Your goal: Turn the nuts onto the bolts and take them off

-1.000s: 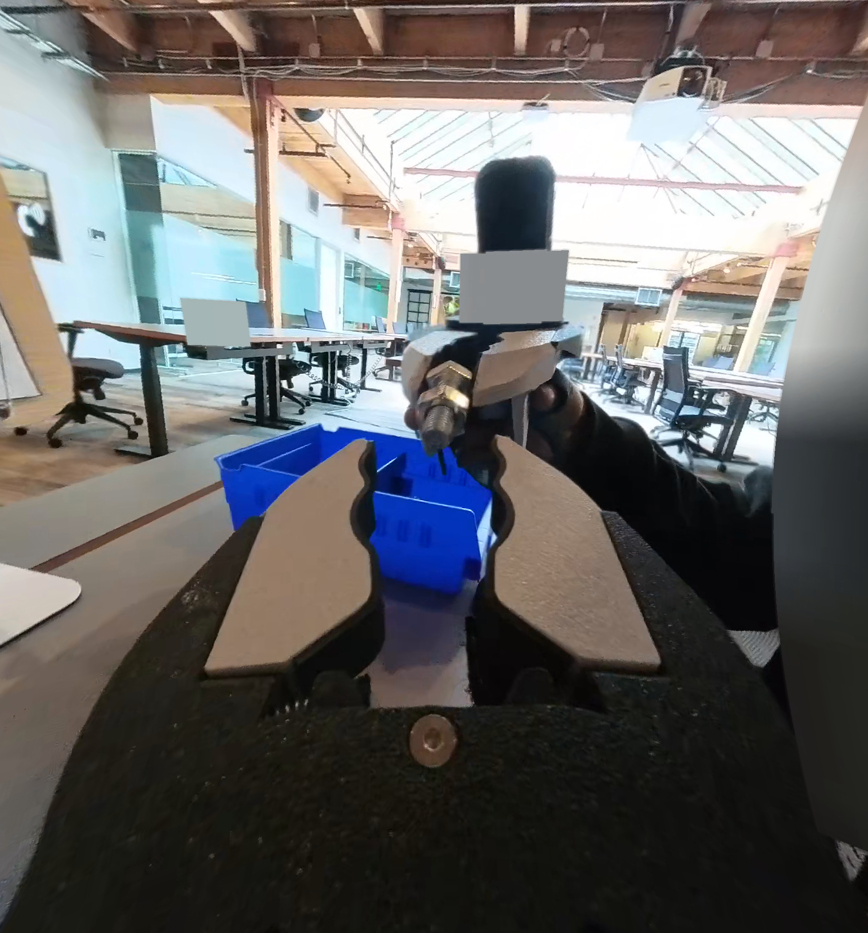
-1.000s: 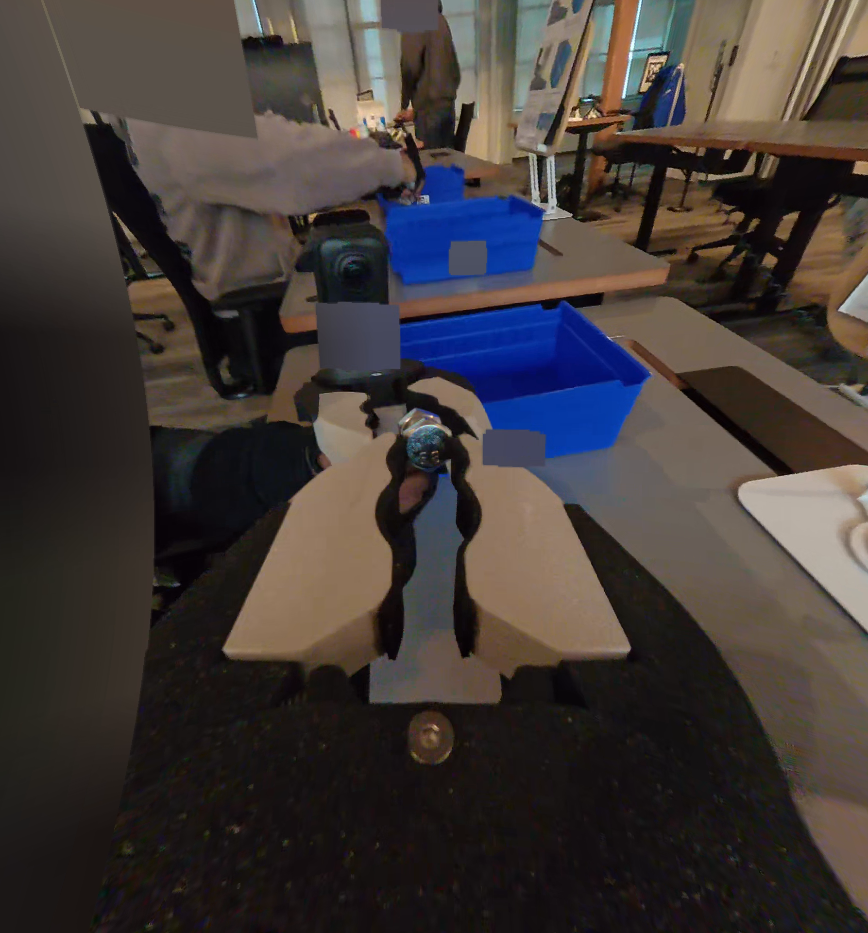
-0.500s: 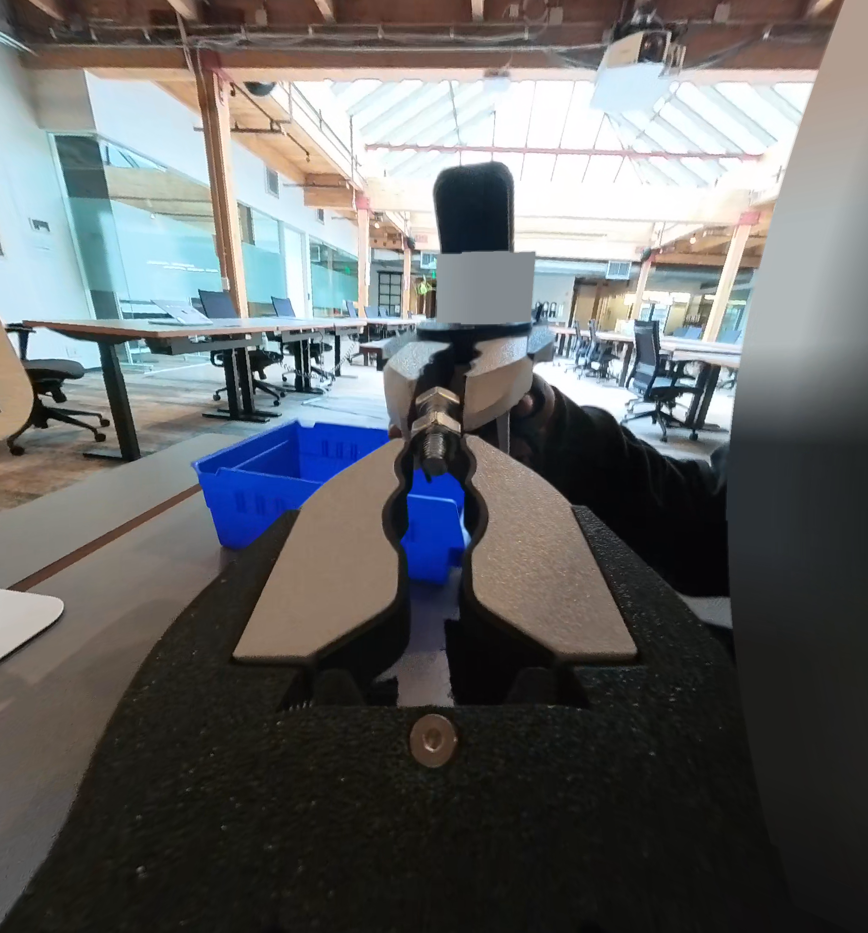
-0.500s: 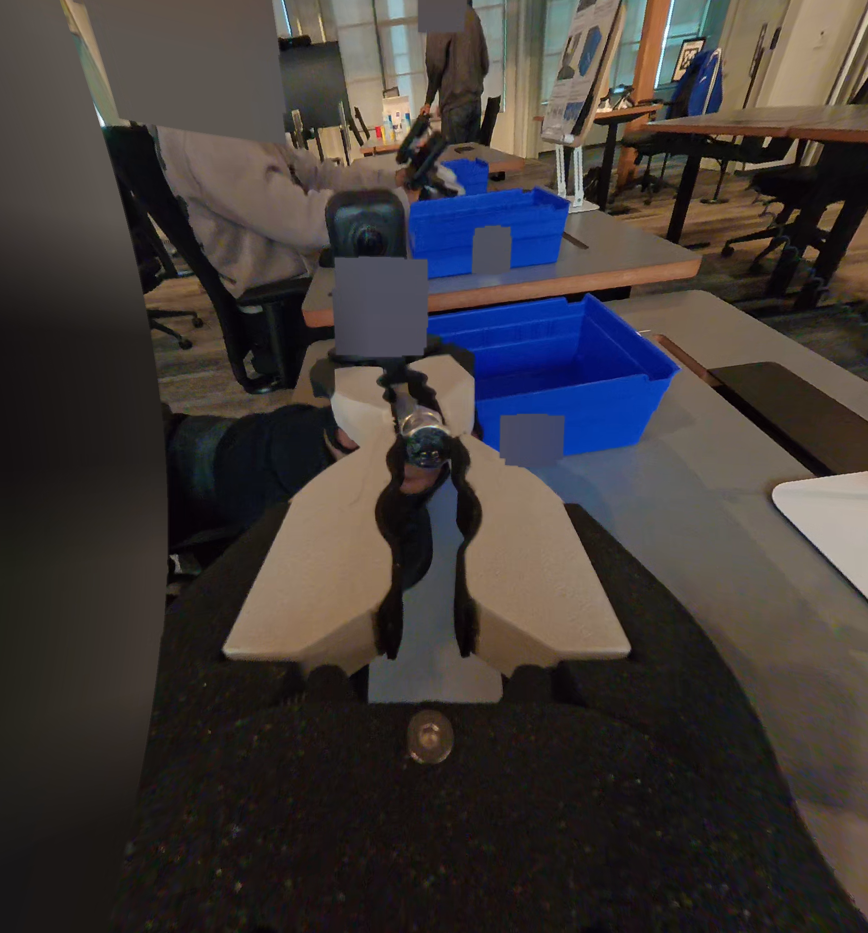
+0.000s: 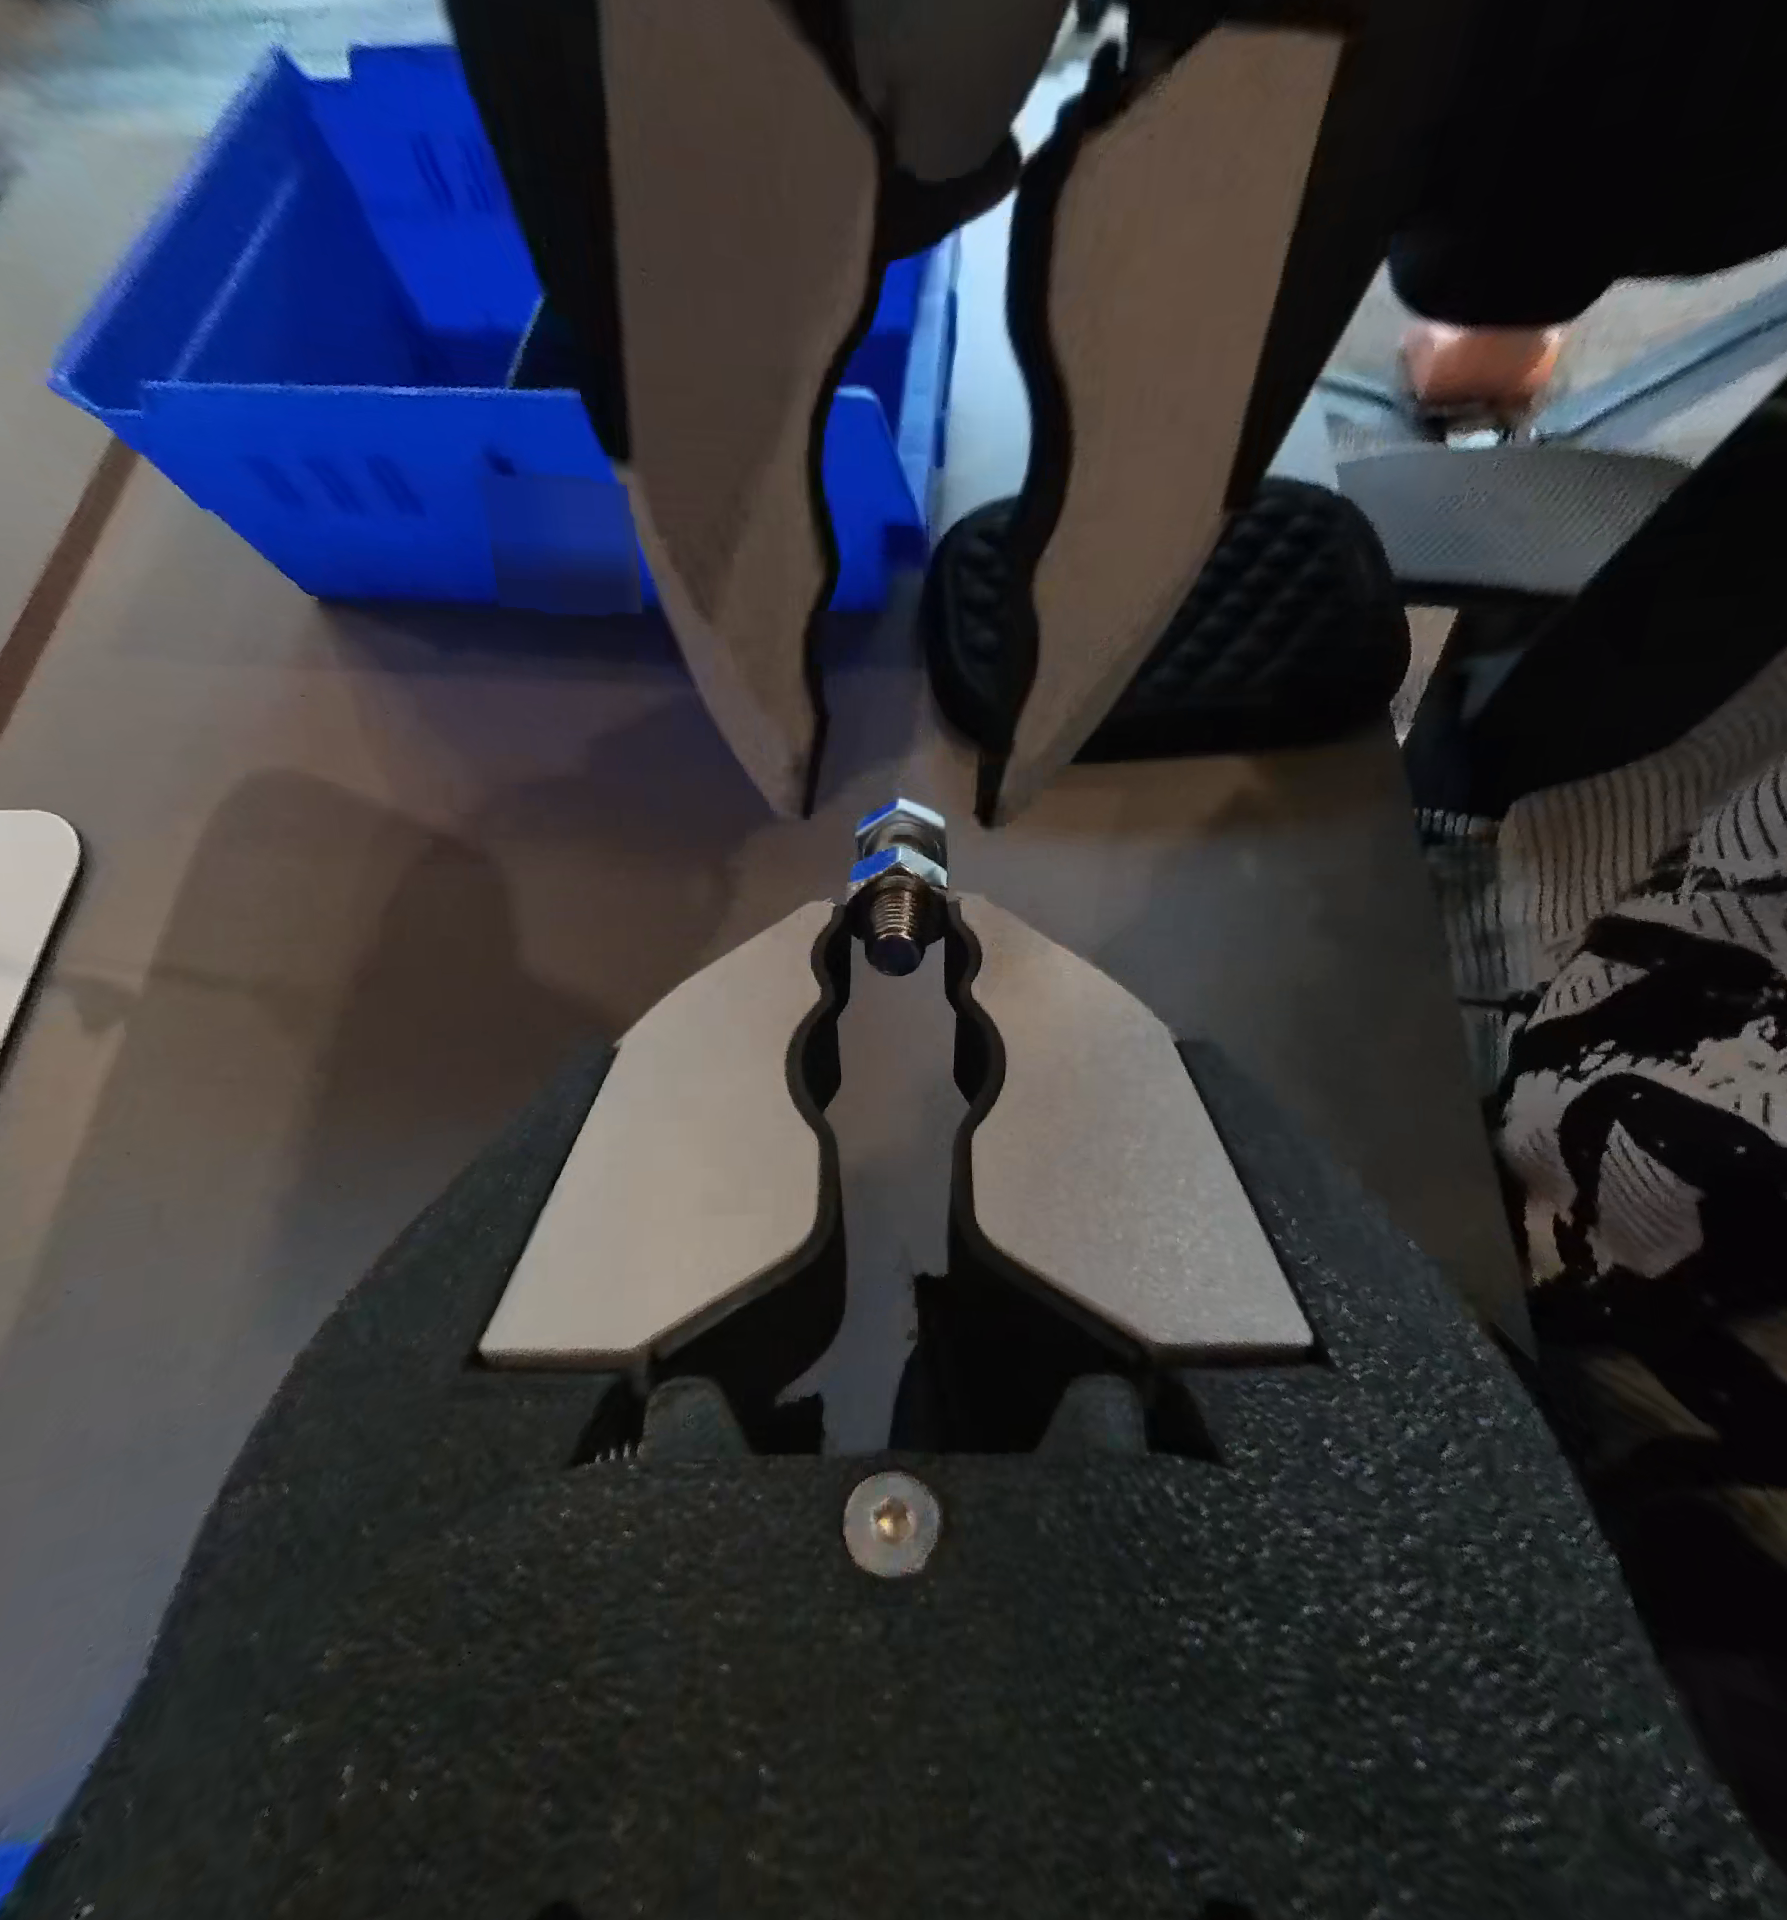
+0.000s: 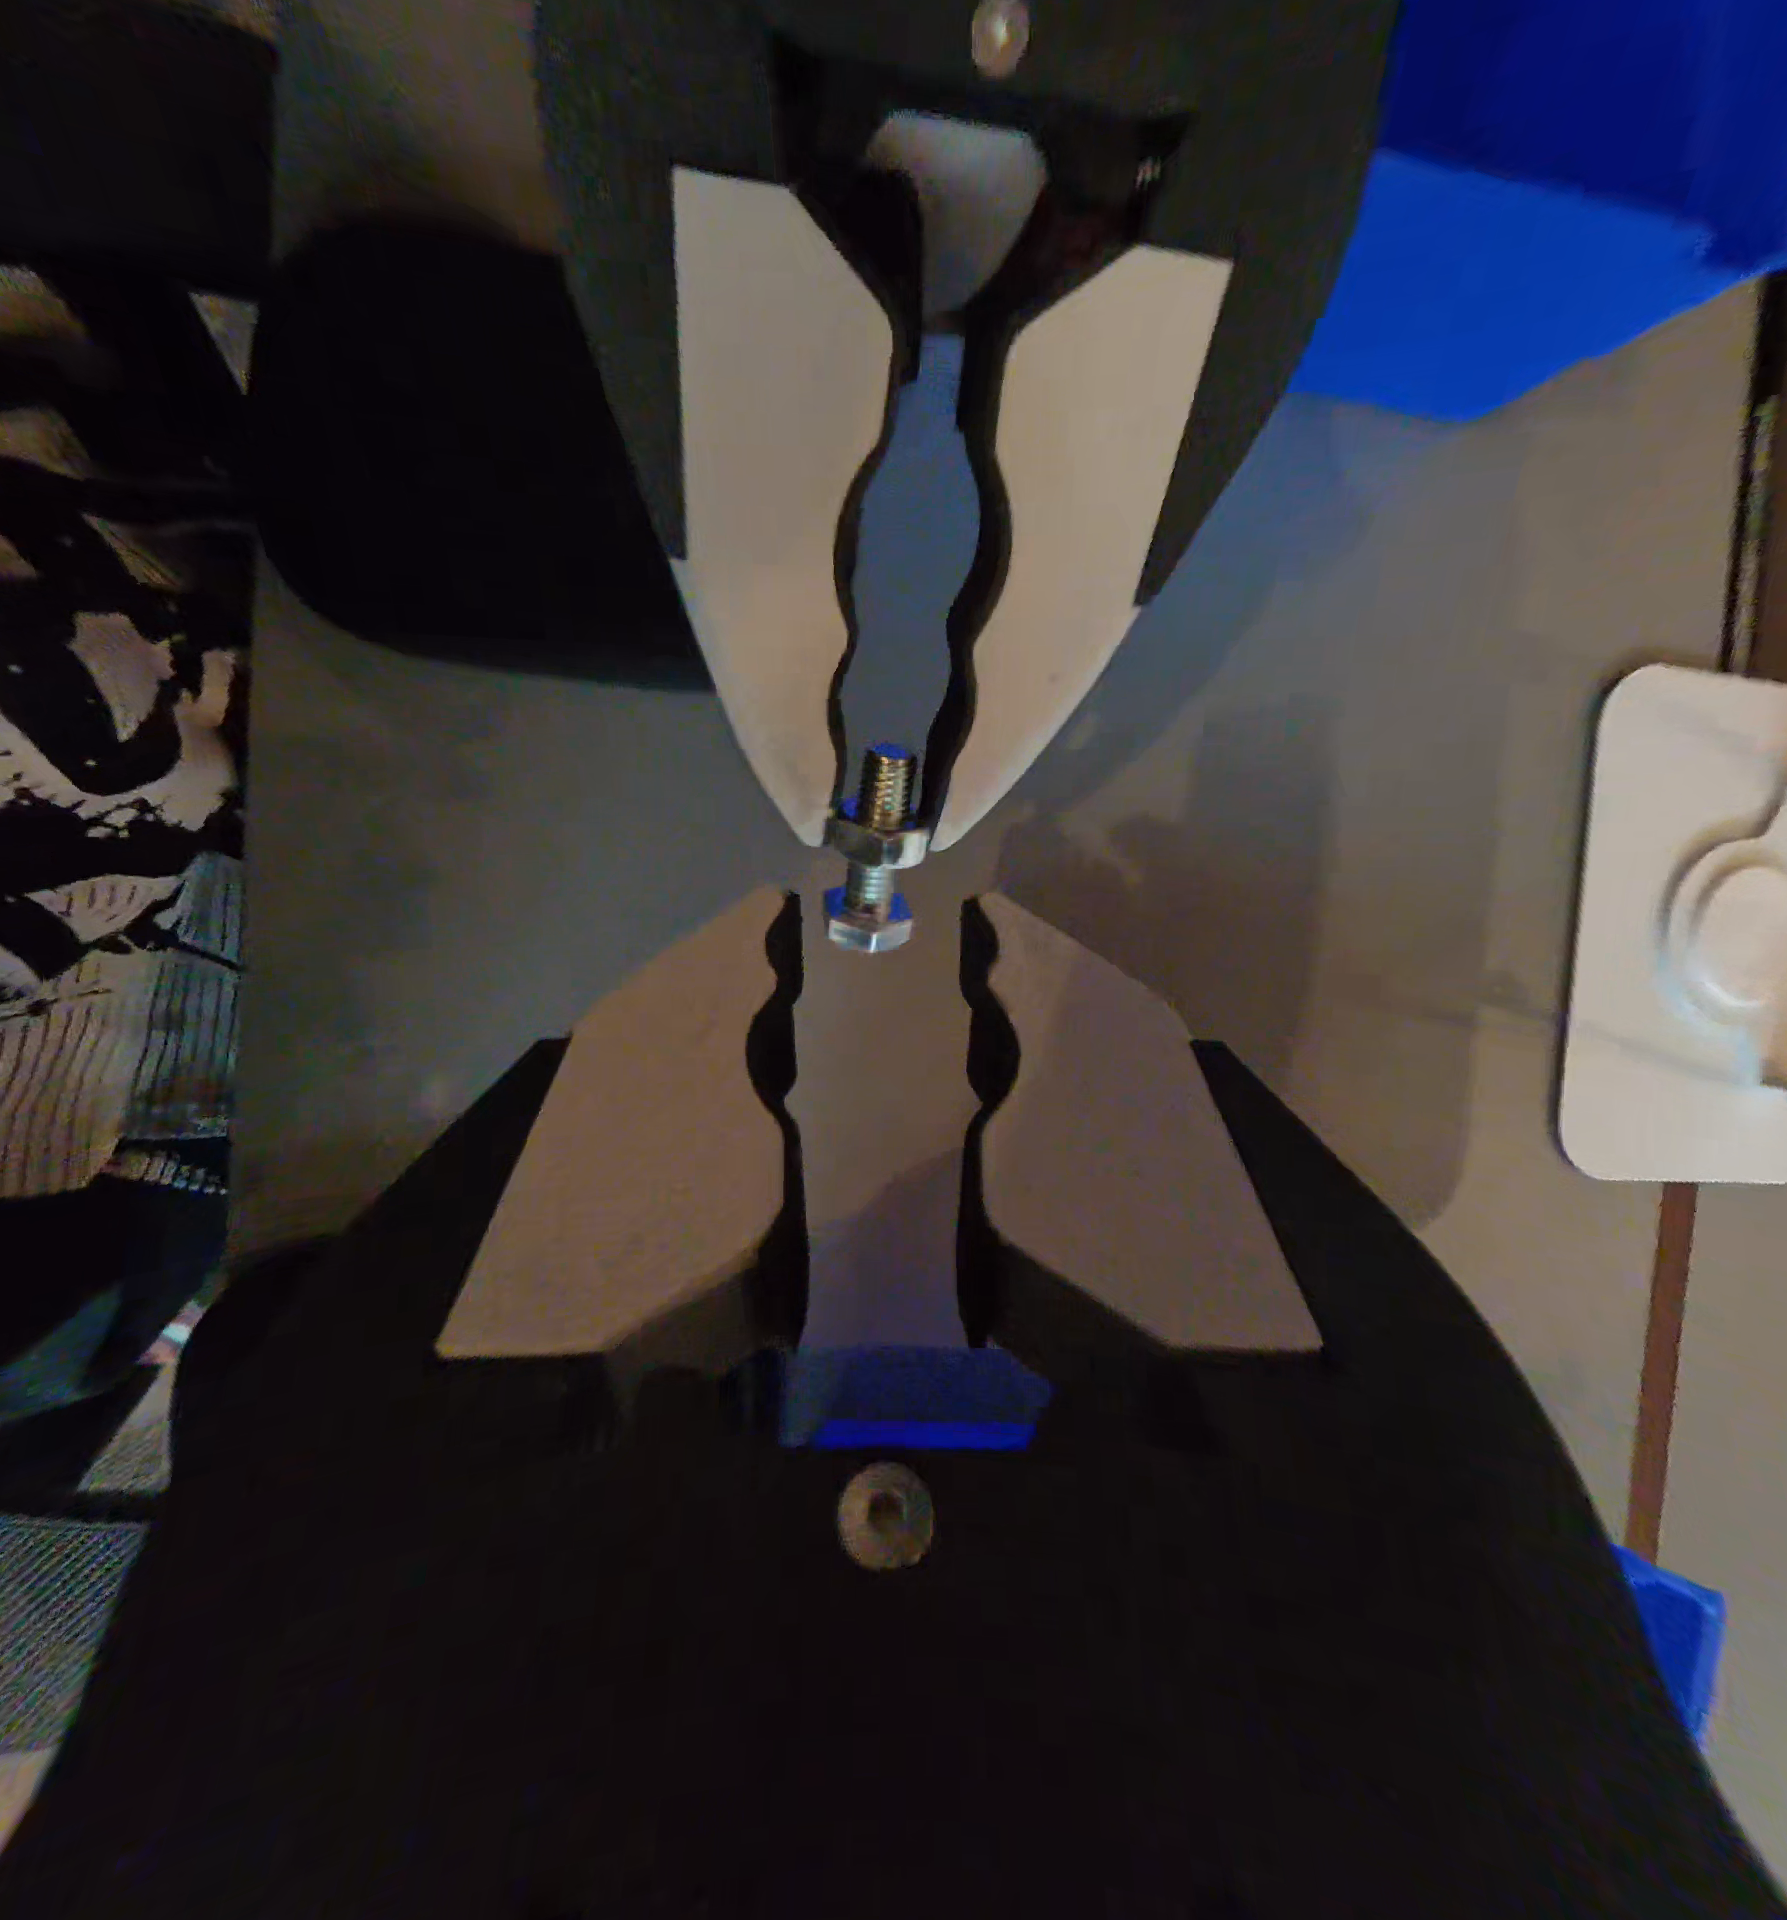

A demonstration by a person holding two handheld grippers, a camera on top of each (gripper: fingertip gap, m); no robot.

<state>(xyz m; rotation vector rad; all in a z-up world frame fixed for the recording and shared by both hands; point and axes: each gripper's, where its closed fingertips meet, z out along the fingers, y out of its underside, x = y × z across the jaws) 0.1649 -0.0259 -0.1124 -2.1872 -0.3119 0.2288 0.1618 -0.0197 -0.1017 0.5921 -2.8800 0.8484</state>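
A short steel bolt (image 5: 895, 928) with a hex nut (image 5: 891, 869) on it hangs in the air over the grey table (image 5: 297, 935). My left gripper (image 5: 894, 912) is shut on the nut at its very fingertips, with the threaded end between the fingers. My right gripper (image 6: 878, 904) faces it tip to tip. It is open, its tips standing either side of the bolt head (image 6: 868, 927) without touching it. In the right wrist view the left gripper (image 6: 876, 831) comes down from the top holding the nut (image 6: 873, 844). In the left wrist view the right gripper (image 5: 894, 816) reaches in from above.
A blue bin (image 5: 349, 416) stands on the table behind the grippers; it also shows in the right wrist view (image 6: 1543, 260). A white tray (image 6: 1720, 935) lies to one side. A black chair armrest (image 5: 1232, 623) and a person's patterned clothing (image 5: 1647, 987) are at the table edge. My two grippers' fingertips are within a few centimetres of each other.
My left gripper has closed on the nut. My right gripper has opened and let go of the bolt. Both grippers have tilted down toward the table.
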